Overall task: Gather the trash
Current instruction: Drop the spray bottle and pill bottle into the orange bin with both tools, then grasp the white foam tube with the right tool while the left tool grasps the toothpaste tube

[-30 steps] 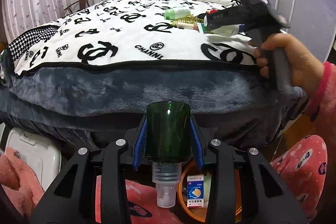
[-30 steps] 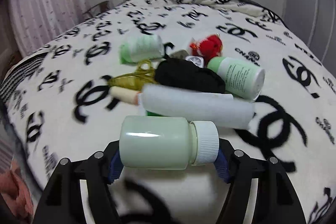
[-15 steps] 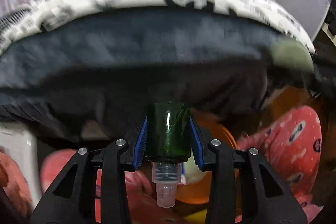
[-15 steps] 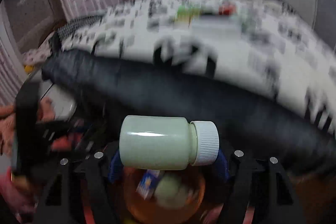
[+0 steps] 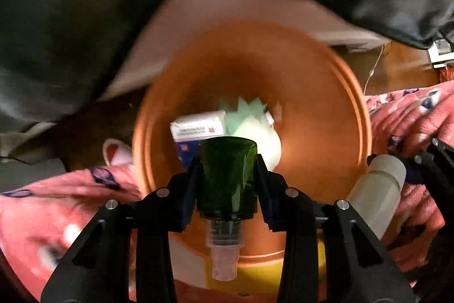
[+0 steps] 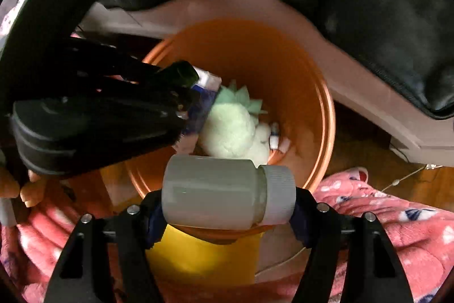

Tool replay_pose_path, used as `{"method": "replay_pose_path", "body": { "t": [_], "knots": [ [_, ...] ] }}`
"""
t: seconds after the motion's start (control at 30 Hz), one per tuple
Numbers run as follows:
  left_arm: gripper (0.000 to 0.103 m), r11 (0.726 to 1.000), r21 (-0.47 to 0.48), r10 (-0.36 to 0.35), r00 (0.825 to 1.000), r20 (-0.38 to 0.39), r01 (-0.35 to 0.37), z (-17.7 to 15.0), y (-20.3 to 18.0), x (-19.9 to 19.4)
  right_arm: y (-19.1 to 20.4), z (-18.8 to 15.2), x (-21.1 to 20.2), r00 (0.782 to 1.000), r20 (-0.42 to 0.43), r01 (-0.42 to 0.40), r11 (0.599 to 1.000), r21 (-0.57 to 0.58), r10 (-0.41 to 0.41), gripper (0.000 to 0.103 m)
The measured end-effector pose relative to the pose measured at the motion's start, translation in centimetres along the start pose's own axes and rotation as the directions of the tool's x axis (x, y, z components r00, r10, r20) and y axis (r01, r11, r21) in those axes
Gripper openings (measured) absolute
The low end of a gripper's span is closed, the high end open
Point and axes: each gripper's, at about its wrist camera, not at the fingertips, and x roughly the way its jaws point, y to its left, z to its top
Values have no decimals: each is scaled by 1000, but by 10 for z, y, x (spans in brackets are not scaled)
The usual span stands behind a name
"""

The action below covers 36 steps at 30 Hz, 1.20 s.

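My left gripper point(image 5: 227, 161) is shut on a dark green spray bottle point(image 5: 227, 178), nozzle toward the camera, and points down over the orange bin point(image 5: 354, 93). The bin holds a white and blue box point(image 5: 198, 127) and a pale green fluffy item point(image 5: 255, 121). My right gripper point(image 6: 227, 206) is shut on a pale bottle with a white cap point(image 6: 215, 189), lying crosswise between the pads above the bin's near rim point(image 6: 326, 104). In the right wrist view the left gripper point(image 6: 181, 93) comes in from the left with the green bottle point(image 6: 181, 74) over the bin.
Dark bedding point(image 5: 85, 4) overhangs the bin at the top. Pink patterned pyjama legs point(image 6: 383, 217) flank the bin on both sides. A yellow object point(image 6: 204, 254) sits under the bin's near edge. Wood floor with a thin cable point(image 5: 374, 67) lies to the right.
Both grippers have dropped from bed height and tipped to face down over the orange bin. Each keeps its bottle. The bed top has left both views.
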Motion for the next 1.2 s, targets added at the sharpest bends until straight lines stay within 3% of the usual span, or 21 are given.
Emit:
{"method": "replay_pose_path", "body": {
  "t": [0.1, 0.17, 0.37, 0.53, 0.63, 0.73, 0.9, 1.07, 1.13, 1.2],
  "knots": [
    [52, 999, -28, 40, 999, 0, -40, 3, 2, 6, 2, -3, 4, 1000, -7, 10, 1000, 4, -10, 88],
    [62, 999, -41, 26, 1000, 13, -26, 2, 5, 3, -1, -8, 0, 1000, 10, -1, 1000, 8, 1, 90],
    [65, 998, -42, 39, 999, 35, -37, -2, 4, -2, -10, -11, -10, 998, 53, -19, 999, 42, 17, 90],
    [65, 998, -45, 38, 994, 100, -33, -4, 7, -28, -20, -18, -42, 987, 161, -27, 996, 86, 13, 90],
    [65, 999, -34, 44, 984, 170, -39, -11, 7, -52, -25, -25, -69, 969, 248, -12, 996, 94, -11, 90],
    [65, 999, -31, 45, 963, 265, -38, -20, 11, -85, -30, -32, -94, 941, 333, 26, 995, 98, -57, 90],
    [65, 999, -23, -17, 906, 424, 29, -32, 21, -154, -36, -41, -142, 873, 480, 42, 994, 101, -86, 91],
    [74, 999, -32, -3, 826, 563, 26, -31, 29, -216, -40, -32, -190, 787, 606, 71, 992, 101, -118, 93],
    [75, 999, -43, 10, 803, 595, 20, -35, 31, -231, -39, -18, -212, 742, 658, 95, 991, 92, -132, 94],
    [78, 998, -66, 36, 778, 628, 8, -38, 34, -246, -41, 1, -233, 712, 697, 39, 995, 89, -90, 94]
  ]
}}
